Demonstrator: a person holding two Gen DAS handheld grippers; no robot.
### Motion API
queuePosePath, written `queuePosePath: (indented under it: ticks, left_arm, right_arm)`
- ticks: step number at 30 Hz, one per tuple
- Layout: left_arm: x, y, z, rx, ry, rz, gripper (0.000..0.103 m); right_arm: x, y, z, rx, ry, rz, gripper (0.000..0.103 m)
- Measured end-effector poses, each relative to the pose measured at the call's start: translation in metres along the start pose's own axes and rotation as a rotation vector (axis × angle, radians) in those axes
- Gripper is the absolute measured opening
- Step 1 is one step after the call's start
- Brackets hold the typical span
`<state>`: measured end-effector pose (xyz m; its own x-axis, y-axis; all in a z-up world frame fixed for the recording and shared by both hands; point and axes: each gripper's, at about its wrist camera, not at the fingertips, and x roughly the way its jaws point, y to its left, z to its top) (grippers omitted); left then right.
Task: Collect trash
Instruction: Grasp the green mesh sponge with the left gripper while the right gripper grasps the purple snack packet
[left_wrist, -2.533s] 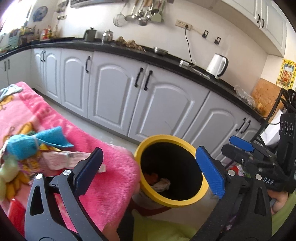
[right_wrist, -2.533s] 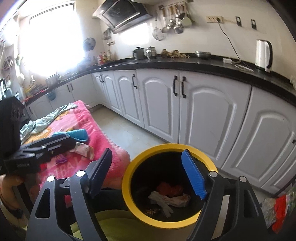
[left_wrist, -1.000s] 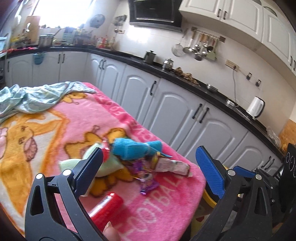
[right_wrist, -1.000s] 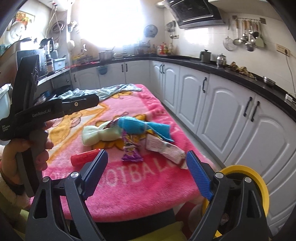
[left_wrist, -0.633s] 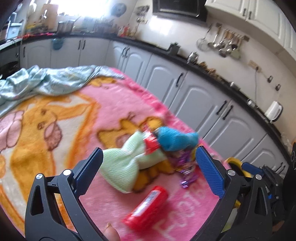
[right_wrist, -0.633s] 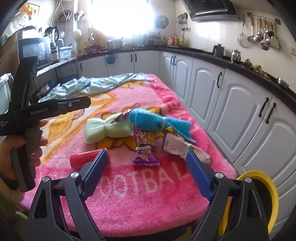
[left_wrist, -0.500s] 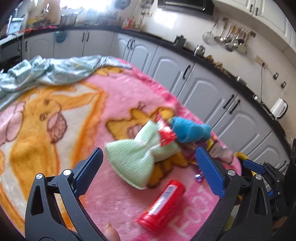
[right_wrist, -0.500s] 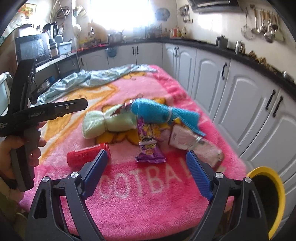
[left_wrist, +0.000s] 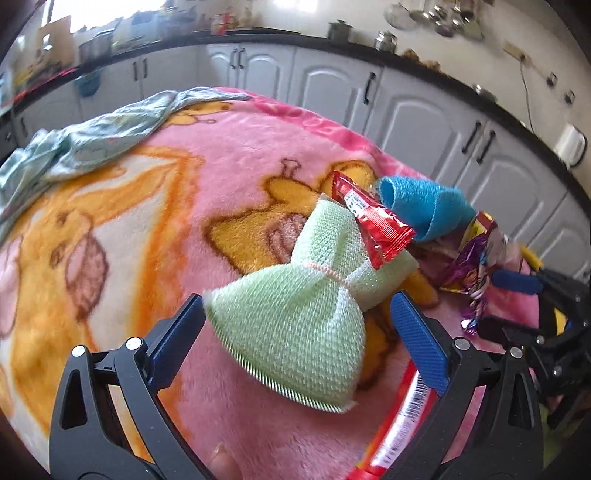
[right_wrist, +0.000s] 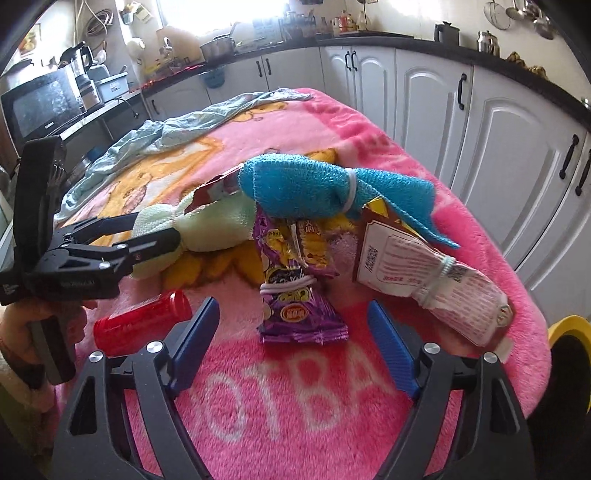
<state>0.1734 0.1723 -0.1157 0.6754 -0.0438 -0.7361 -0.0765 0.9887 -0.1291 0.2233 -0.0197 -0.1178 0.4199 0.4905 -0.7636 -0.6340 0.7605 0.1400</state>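
L tool (left_wrist: 295, 336) jaws wide apart, low, aimed 1 o'clock; R tool (right_wrist: 293, 332) same, aimed 12.

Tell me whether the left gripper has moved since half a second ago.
Yes. The left gripper has closed in on the green mesh sponge, which lay well ahead of its open jaws before and now sits between them.

This is a home kitchen. White panelled cabinet doors with black handles (right_wrist: 428, 99) run along two walls under a black stone countertop (right_wrist: 369, 37). Metal ladles and strainers (left_wrist: 436, 18) hang on the tiled wall, and a white electric kettle (left_wrist: 570, 144) stands beside a wall socket (left_wrist: 515, 51). A black microwave oven (right_wrist: 40, 107) sits on a side counter, with pots and bottles crowding the sunlit window ledge (right_wrist: 258, 26). A fluffy pink cartoon-print blanket (right_wrist: 295, 387) covers the central table, a domestic touch.
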Motion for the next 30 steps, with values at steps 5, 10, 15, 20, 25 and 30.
queuePosePath:
  ticks: [5, 10, 15, 20, 25, 30]
  left_arm:
    - [0.009, 0.009, 0.002, -0.025, 0.024, -0.040, 0.092]
    - [0.009, 0.014, 0.001, -0.058, 0.020, -0.069, 0.079]
    - [0.007, 0.010, -0.003, -0.046, 0.024, -0.078, 0.066]
    - [-0.001, 0.010, -0.008, -0.054, 0.025, -0.083, 0.064]
    - [-0.015, 0.008, -0.022, -0.030, 0.024, -0.065, 0.064]
    - [-0.037, 0.014, -0.037, -0.051, -0.003, -0.039, 0.064]
  right_arm:
    - [0.011, -0.001, 0.000, 0.010, 0.036, 0.014, 0.063]
    - [0.012, -0.003, -0.007, 0.015, 0.046, 0.022, 0.051]
    - [0.005, -0.004, -0.013, 0.025, 0.048, 0.037, 0.050]
    - [-0.005, -0.002, -0.022, 0.025, 0.046, 0.044, 0.050]
    - [-0.014, -0.002, -0.028, 0.027, 0.038, 0.047, 0.050]
    - [-0.023, -0.001, -0.031, 0.028, 0.022, 0.052, 0.050]
